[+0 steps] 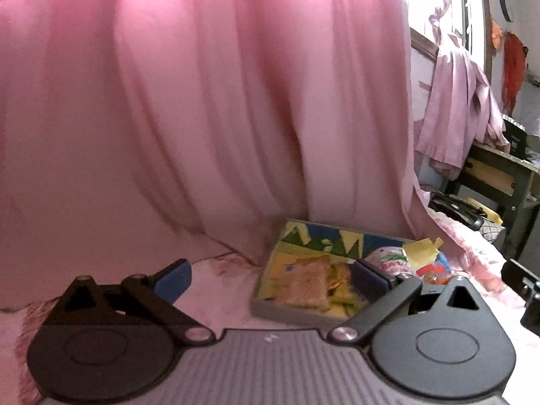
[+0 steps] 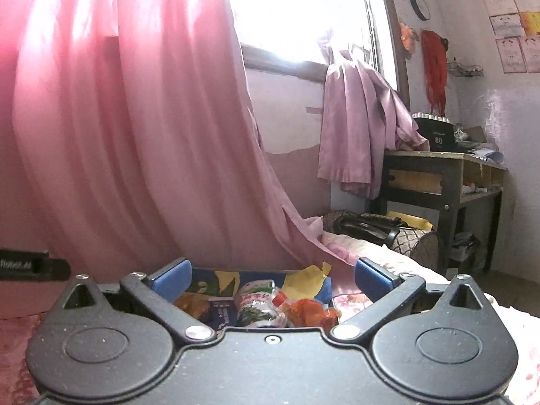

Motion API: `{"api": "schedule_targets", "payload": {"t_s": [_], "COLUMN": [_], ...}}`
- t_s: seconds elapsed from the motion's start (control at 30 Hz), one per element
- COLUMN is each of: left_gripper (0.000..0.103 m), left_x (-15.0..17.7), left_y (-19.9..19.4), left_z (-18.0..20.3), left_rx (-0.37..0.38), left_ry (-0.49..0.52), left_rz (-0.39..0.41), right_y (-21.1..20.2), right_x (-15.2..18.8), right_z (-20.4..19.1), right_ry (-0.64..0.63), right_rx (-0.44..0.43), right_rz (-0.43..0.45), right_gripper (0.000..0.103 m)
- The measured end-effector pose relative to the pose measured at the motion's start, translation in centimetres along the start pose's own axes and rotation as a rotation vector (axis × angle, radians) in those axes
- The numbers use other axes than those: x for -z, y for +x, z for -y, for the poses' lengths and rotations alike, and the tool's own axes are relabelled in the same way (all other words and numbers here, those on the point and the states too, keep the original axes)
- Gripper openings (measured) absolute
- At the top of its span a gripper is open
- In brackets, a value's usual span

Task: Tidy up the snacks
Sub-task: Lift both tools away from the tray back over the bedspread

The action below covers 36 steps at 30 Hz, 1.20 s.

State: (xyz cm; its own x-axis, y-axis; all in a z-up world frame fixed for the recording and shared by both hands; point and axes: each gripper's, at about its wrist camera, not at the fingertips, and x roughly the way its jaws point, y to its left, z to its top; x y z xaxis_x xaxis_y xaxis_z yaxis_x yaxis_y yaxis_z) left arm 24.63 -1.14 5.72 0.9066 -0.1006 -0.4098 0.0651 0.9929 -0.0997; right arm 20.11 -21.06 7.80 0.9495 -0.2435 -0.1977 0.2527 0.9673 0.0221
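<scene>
Both spread wide and empty, the left hand-held gripper (image 1: pixel 271 275) and right hand-held gripper (image 2: pixel 271 275) hover before the snack-filled box (image 1: pixel 287 314) on the pink-covered bed (image 1: pixel 222 270), where a careful single-packet approach seems wisest.

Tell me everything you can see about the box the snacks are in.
The box is a shallow open tray, apparently cardboard, with grey outer walls and a blue, yellow and green patterned inside. It lies flat on the pink bedcover below the pink curtain. Snack packets fill it, and a yellow flap sticks up at its far corner. Neither gripper touches it.
</scene>
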Motion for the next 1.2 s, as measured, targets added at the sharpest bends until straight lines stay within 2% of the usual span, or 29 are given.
{"api": "schedule_targets", "payload": {"t_s": [0.33,0.7,0.9,1.2], "left_gripper": [0.103,0.103,0.103,0.103], "left_x": [3.6,7.4,8.7,9.8], "left_y": [-6.7,-11.6,-13.4,-14.2], "left_z": [-0.4,-2.0,-1.9,-1.2], "left_rx": [-0.026,-0.036,-0.042,-0.115], "left_ry": [0.034,0.017,0.035,0.102], "left_rz": [-0.006,-0.075,-0.098,-0.156], "right_y": [-6.7,-11.6,-13.4,-13.5], "right_x": [2.2,4.2,5.0,6.2], "right_z": [0.5,0.6,-0.1,-0.8], "right_ry": [-0.014,0.030,0.030,0.045], "right_rx": [-0.032,-0.073,-0.120,-0.151], "right_rz": [-0.053,-0.148,-0.195,-0.292], "right_gripper": [0.102,0.102,0.102,0.102]}}
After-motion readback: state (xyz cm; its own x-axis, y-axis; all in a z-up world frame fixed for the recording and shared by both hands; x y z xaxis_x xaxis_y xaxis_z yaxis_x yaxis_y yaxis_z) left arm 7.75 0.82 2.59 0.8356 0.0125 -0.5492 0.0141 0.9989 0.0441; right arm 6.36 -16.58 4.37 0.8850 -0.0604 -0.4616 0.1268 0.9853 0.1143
